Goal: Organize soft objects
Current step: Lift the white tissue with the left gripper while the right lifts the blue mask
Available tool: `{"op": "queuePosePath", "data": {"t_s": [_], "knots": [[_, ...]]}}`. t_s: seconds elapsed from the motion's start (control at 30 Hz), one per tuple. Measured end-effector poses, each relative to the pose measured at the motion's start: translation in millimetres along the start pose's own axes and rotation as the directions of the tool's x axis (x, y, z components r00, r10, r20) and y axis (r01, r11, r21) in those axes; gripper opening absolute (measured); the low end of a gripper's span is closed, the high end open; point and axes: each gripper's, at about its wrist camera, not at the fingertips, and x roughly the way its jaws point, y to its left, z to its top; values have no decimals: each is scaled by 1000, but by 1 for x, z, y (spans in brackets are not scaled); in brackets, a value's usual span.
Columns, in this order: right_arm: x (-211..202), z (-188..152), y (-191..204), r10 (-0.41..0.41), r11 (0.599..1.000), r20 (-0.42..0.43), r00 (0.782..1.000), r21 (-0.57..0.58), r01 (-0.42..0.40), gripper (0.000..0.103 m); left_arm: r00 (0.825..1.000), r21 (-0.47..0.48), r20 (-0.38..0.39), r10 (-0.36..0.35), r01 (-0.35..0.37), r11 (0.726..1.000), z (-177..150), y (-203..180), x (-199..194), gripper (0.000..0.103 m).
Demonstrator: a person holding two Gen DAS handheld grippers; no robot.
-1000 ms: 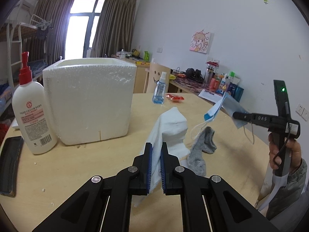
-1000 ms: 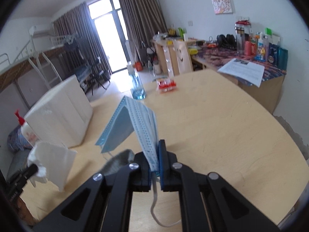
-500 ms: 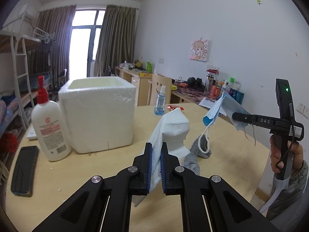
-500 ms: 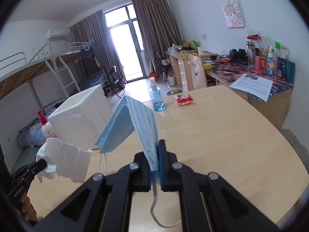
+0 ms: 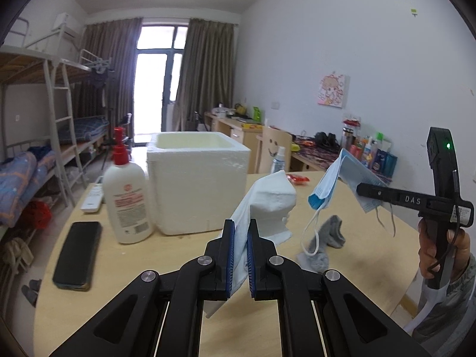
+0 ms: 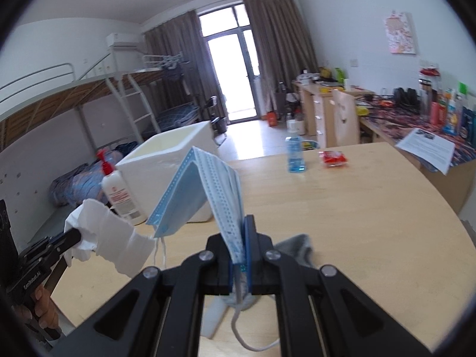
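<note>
My left gripper (image 5: 240, 232) is shut on a white tissue (image 5: 269, 202) and holds it above the wooden table (image 5: 366, 255). The tissue also shows in the right wrist view (image 6: 110, 238). My right gripper (image 6: 241, 232) is shut on a blue face mask (image 6: 205, 184), held up in the air; the mask shows in the left wrist view (image 5: 333, 184) at the right. A grey sock (image 5: 324, 241) lies on the table below the mask. An open white foam box (image 5: 196, 178) stands behind the tissue, left of centre.
A white lotion bottle with a red pump (image 5: 126, 196) and a black phone (image 5: 78, 250) are left of the box. A small blue bottle (image 6: 295, 154), a red packet (image 6: 333, 158) and a paper sheet (image 6: 427, 148) lie at the far side.
Both grippers have risen, lifting the tissue and the mask higher above the table. The box top has come into view. The sock stays on the table.
</note>
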Motion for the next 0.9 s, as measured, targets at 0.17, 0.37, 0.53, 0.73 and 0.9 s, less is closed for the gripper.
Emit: {"op": "queuePosePath", "data": {"t_s": [0.17,0.37,0.53,0.73,0.9], "knots": [[11,2,14,48,998,-20,999,-30,-48,8,999,-26,19,48,-48,999,0,14,-13,8],[22,3,34,91,993,-40,995,-69,-94,8,995,-51,36,94,-92,994,0,28,-24,8],[29,8,47,113,989,-55,992,-94,-117,8,993,-57,48,106,-103,993,7,35,-28,8],[33,16,61,123,984,-56,991,-120,-129,8,991,-37,63,114,-112,993,22,38,-24,8],[37,27,65,137,982,-62,989,-125,-143,8,989,-18,77,123,-122,992,40,36,-21,8]]}}
